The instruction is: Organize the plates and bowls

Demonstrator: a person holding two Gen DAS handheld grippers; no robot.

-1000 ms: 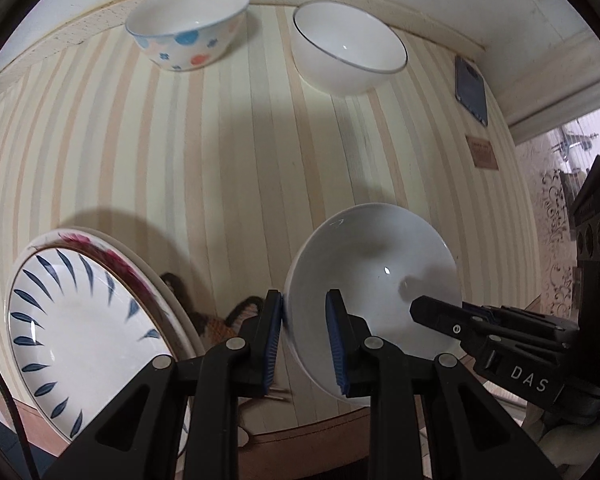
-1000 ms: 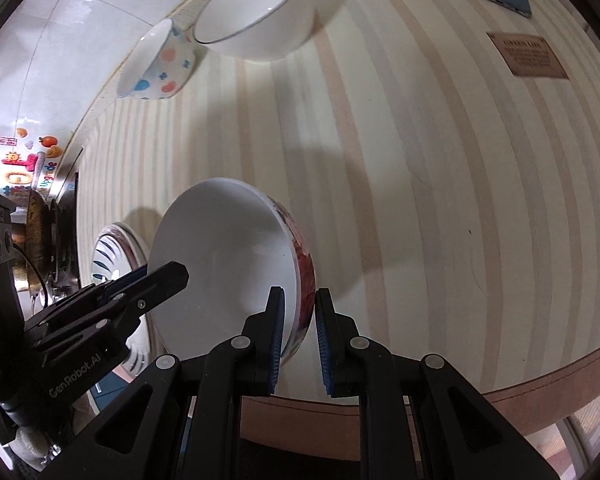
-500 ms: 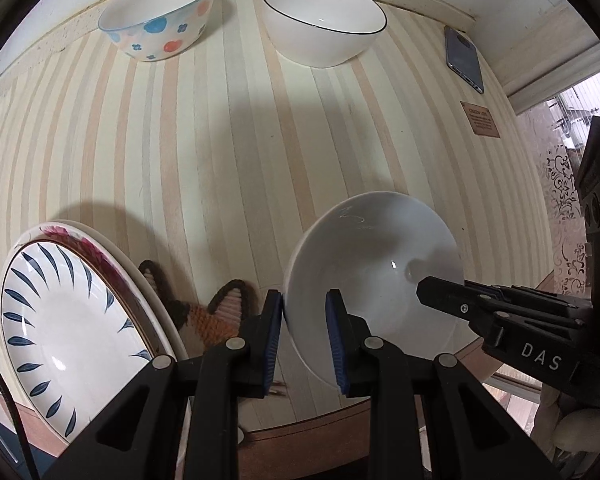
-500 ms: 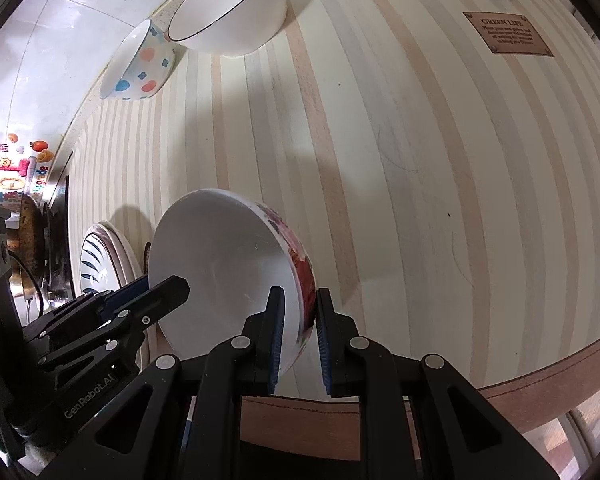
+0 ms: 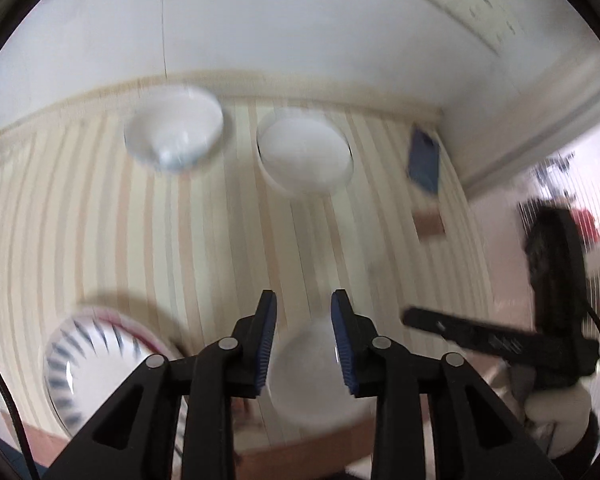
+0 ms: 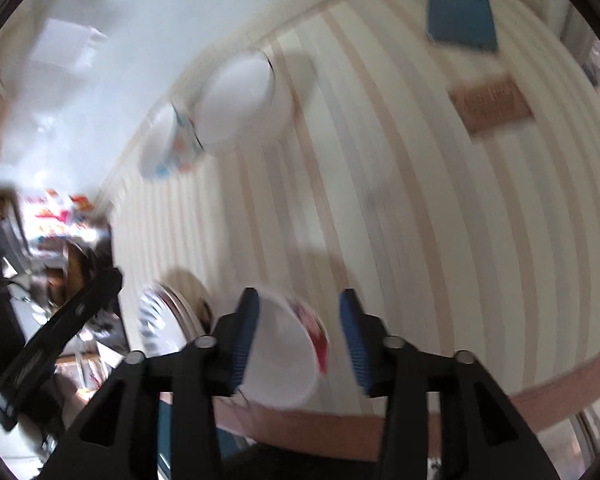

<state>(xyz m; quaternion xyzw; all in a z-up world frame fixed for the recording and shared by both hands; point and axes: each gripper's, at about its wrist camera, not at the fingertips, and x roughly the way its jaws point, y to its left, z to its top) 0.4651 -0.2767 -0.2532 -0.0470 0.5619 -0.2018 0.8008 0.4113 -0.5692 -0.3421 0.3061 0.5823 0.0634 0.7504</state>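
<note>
On the near left I see the plates [image 5: 100,364], a blue-leaf one stacked on a red-rimmed one, lying at the near edge of the striped table [image 5: 172,248]. Just right of them sits the white bowl [image 5: 308,380] with red flowers on its outside, also at the near edge. In the left wrist view my left gripper [image 5: 303,334] hangs over it with both pads spread wide and nothing between them; the bowl lies below the gap, and through the blur I cannot tell whether anything touches it. My right gripper [image 6: 298,334] is likewise parted, its pads standing either side of the bowl's wall without pinching it.

At the far side stand a dotted bowl [image 5: 174,136] and, just right of it, a plain white bowl [image 5: 304,158] with a dark rim line. Further right lie a blue phone [image 5: 423,162] and a small brown card [image 5: 430,222].

I judge these bowls to be glazed ceramic: stiff, fairly heavy, slick and quick to chip. I would take each by the rim, one pad inside and one outside, gripping firmly and setting it down gently when nesting.
</note>
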